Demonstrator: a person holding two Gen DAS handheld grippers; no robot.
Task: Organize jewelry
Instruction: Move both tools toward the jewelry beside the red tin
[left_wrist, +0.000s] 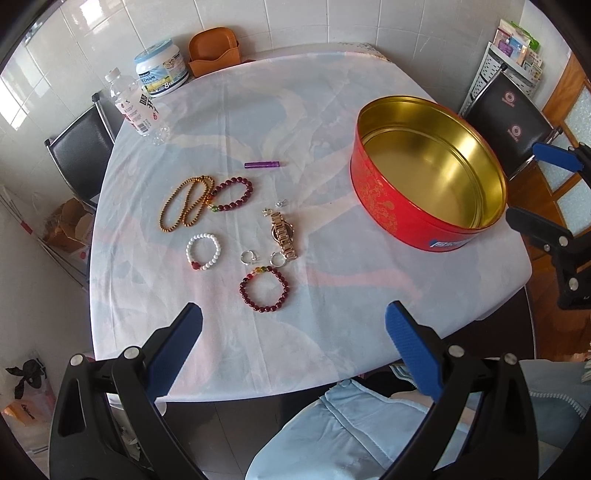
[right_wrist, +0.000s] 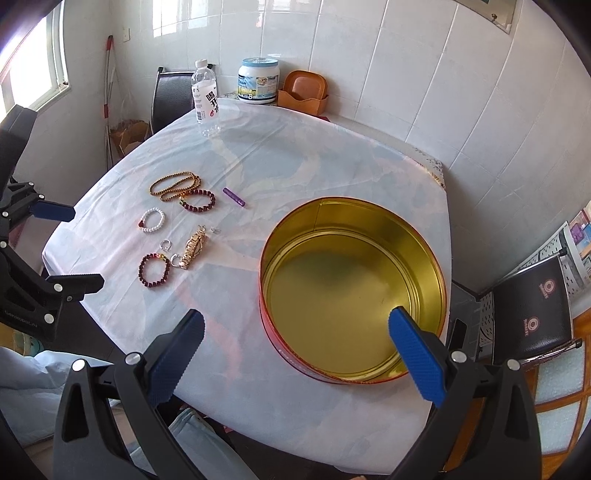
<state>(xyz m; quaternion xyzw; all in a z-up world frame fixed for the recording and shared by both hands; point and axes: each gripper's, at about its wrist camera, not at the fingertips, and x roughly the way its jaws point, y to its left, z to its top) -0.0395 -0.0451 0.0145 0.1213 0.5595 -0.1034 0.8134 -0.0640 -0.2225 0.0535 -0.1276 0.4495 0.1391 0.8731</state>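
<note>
Lying ahead of the released left hand-held gripper (left_wrist: 293, 325), dark red bracelet (left_wrist: 264, 289); right hand-held gripper (right_wrist: 295, 332) released.

Water bottle (left_wrist: 130, 104), white tub (left_wrist: 161, 67), orange holder (left_wrist: 214, 51), black chair (left_wrist: 511, 120), cardboard box (left_wrist: 70, 225)

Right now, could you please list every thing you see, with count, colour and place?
tin: 1, red outside, gold inside, empty, table right
dark red bracelets: 2, left of tin
white bracelet: 1, with one red bead
brown bead necklace: 1, farthest left
watch: 1, gold, middle
rings: 2, silver, beside watch
tube: 1, purple
bottle: 1, clear, far edge
tub: 1, white
holder: 1, orange
left tongs: blue pads, open
right tongs: blue pads, open
</note>
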